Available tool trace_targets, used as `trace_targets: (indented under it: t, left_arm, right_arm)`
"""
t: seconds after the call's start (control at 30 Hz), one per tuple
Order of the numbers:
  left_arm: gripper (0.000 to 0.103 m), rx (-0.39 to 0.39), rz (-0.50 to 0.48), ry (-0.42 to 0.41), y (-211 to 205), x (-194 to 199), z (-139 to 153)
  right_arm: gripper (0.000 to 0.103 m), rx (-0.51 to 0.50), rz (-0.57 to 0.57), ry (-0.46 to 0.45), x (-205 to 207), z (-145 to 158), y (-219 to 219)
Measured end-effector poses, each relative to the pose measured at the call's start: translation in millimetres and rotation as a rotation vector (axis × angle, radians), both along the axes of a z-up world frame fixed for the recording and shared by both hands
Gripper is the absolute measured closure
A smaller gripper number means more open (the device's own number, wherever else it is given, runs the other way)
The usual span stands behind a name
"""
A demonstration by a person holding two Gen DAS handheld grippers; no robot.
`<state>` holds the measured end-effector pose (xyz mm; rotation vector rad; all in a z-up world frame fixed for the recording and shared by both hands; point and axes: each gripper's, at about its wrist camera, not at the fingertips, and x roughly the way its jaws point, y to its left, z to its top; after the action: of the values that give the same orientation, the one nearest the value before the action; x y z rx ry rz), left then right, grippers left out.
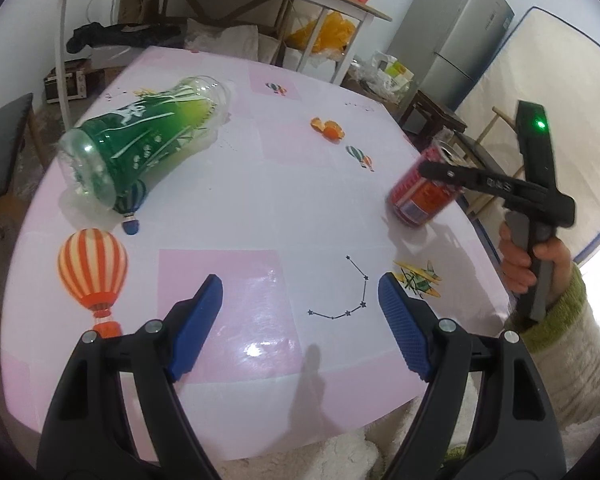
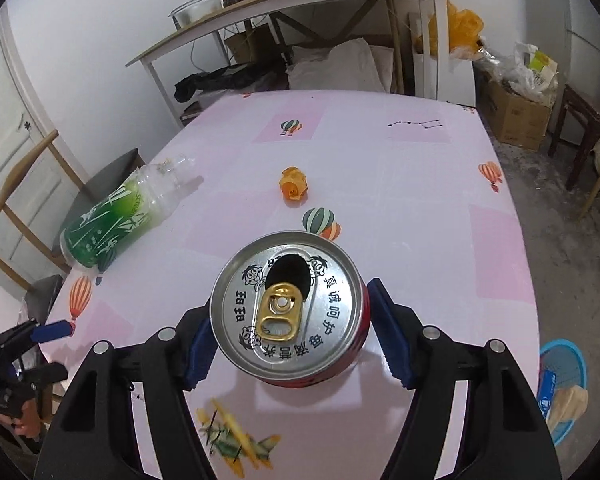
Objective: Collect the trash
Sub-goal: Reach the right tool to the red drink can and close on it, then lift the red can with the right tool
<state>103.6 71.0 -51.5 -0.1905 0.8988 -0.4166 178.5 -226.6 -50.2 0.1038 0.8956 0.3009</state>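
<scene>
Can (image 2: 296, 312): between my right gripper (image 2: 290, 334) pads — grip looks closed, far pad contact unclear.
Left gripper (image 1: 300, 308): jaws apart, empty.

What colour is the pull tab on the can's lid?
Gold, on the silver lid of the red can; clearest in the right wrist view.

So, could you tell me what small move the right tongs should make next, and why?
Probably carry the red can toward the blue basket at the table's right edge. The right tongs seem to have the can between their pads, tilted off the pink table, and the basket already holds trash. The green bottle and orange peel can wait.
</scene>
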Motion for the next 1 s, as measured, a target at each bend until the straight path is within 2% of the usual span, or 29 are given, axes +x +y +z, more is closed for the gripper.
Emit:
trace_targets:
  t: [0.2, 0.33, 1.0]
  left_arm:
    - [0.027, 0.016, 0.025, 0.006, 1, -3, 4]
    - [0.027, 0.03, 0.041, -0.016, 2, -6, 11]
    - [0.027, 0.061, 0.054, -0.027, -2, -20, 17]
  right_arm:
    - [0.036, -0.018, 0.002, 0.025, -9, 0, 5]
    - [0.036, -0.088, 0.002, 0.011, -15, -5, 11]
    - [0.035, -0.166, 0.015, -0.009, -23, -5, 16]
